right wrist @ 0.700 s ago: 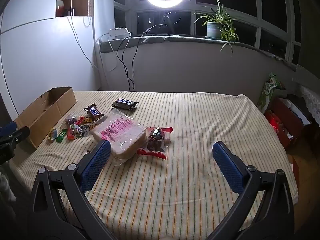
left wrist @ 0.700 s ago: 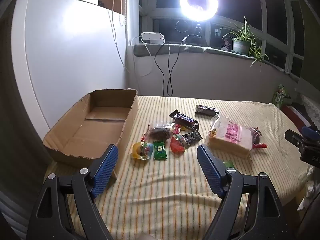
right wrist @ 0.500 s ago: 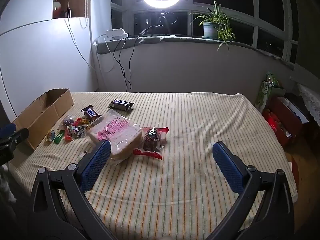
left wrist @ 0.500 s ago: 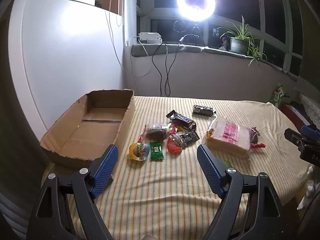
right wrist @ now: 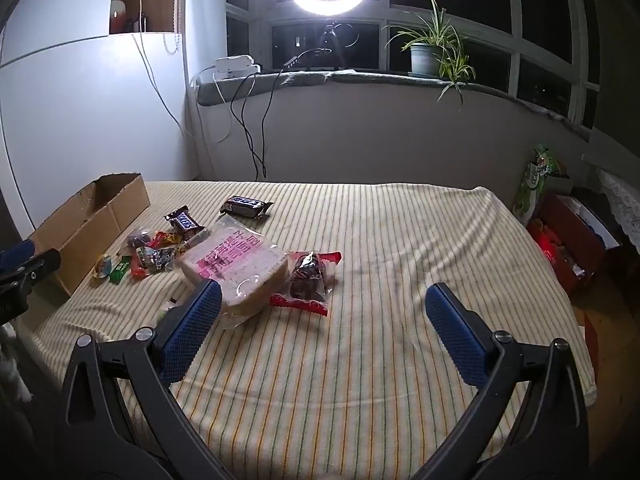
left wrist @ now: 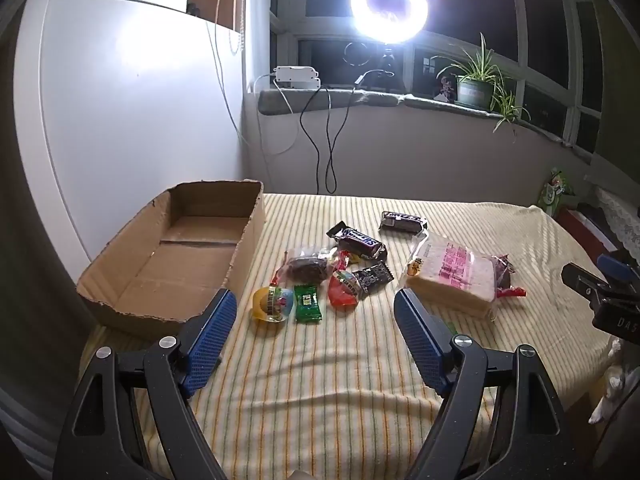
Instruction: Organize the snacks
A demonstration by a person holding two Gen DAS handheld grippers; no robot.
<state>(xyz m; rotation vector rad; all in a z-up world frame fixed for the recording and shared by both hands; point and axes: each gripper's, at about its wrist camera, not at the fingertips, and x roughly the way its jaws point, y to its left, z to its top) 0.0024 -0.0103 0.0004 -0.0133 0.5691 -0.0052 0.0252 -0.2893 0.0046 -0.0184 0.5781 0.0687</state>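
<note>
While both grippers, left (left wrist: 314, 322) and right (right wrist: 322, 312), hang wide and empty, snacks (left wrist: 340, 272) beside the box (left wrist: 132, 312) may scatter if nudged.

"SNICKERS" on brown bar wrapper (left wrist: 357, 241), pink print on bread bag (left wrist: 454, 270) unreadable
</note>
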